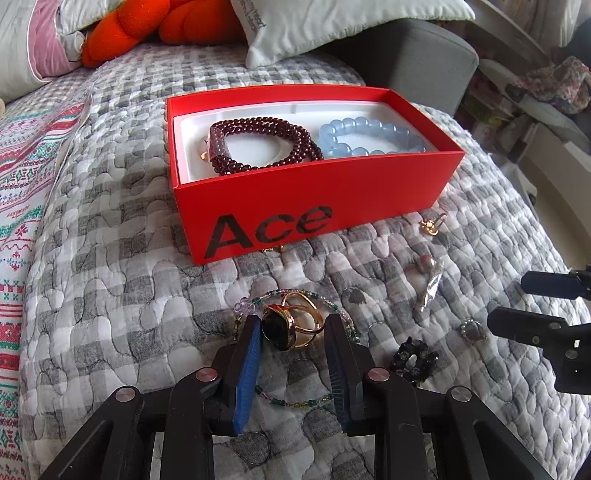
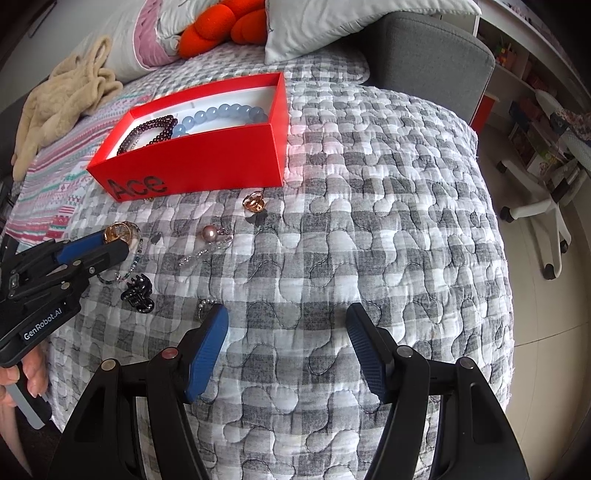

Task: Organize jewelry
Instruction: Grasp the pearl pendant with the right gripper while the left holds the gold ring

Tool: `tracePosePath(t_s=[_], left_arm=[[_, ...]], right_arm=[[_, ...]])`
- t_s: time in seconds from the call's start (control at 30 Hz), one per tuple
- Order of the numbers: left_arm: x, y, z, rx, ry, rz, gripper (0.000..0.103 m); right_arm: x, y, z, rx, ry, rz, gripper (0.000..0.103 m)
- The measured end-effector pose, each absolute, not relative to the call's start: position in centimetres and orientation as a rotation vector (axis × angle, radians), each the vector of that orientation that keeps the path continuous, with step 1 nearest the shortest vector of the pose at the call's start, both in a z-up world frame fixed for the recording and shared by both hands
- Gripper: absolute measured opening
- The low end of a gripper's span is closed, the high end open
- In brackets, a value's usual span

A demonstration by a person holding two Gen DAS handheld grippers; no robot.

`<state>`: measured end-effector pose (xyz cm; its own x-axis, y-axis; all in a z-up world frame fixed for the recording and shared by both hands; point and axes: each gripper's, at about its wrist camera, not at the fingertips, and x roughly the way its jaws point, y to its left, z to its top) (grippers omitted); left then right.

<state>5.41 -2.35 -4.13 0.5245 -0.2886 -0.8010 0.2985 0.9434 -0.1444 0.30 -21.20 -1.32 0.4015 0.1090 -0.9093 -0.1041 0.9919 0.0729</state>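
Observation:
A red box marked "Ace" (image 1: 258, 218) (image 2: 207, 155) sits on the quilt and holds a dark red bead bracelet (image 1: 266, 144) and a pale blue bead bracelet (image 1: 373, 136). My left gripper (image 1: 293, 325) (image 2: 110, 240) is shut on a gold ring with a dark stone (image 1: 291, 325), just above a thin beaded strand (image 1: 332, 306). My right gripper (image 2: 288, 317) is open and empty over the bare quilt; it also shows at the right edge of the left wrist view (image 1: 535, 302).
Loose on the quilt lie a gold ring (image 2: 254, 202), a pearl pendant on a sparkly piece (image 2: 209, 232), a black hair claw (image 2: 138, 293) and a small silver ring (image 1: 472, 329). Pillows, an orange plush (image 1: 147, 29) and a beige cloth (image 2: 62, 99) lie behind.

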Motion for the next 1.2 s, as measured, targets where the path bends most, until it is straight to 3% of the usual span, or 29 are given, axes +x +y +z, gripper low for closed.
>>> tracePosePath(t_s=[0.73, 0.83, 1.0, 1.13, 1.2], left_arm=[[3.6, 0.6, -1.3, -0.035, 0.941, -0.293, 0.028], [3.7, 0.8, -1.2, -0.034, 0.939, -0.29, 0.028], [3.7, 1.0, -1.4, -0.036, 0.944, -0.282, 0.028], [3.6, 1.3, -1.3, -0.037, 0.944, -0.279, 0.028], [3.6, 1.4, -1.3, -0.039, 0.945, -0.276, 0.028]], right_arm=[[3.2, -19.6, -1.8, 0.109, 1.16, 0.188, 0.071], [3.9, -18.4, -1.9, 0.128, 1.156, 0.205, 0.068], [5.1, -17.1, -1.9, 0.143, 1.143, 0.186, 0.046], [5.7, -16.6, -2.1, 0.142, 1.135, 0.159, 0.037], [5.8, -16.2, -2.2, 0.11, 1.13, 0.143, 0.027]])
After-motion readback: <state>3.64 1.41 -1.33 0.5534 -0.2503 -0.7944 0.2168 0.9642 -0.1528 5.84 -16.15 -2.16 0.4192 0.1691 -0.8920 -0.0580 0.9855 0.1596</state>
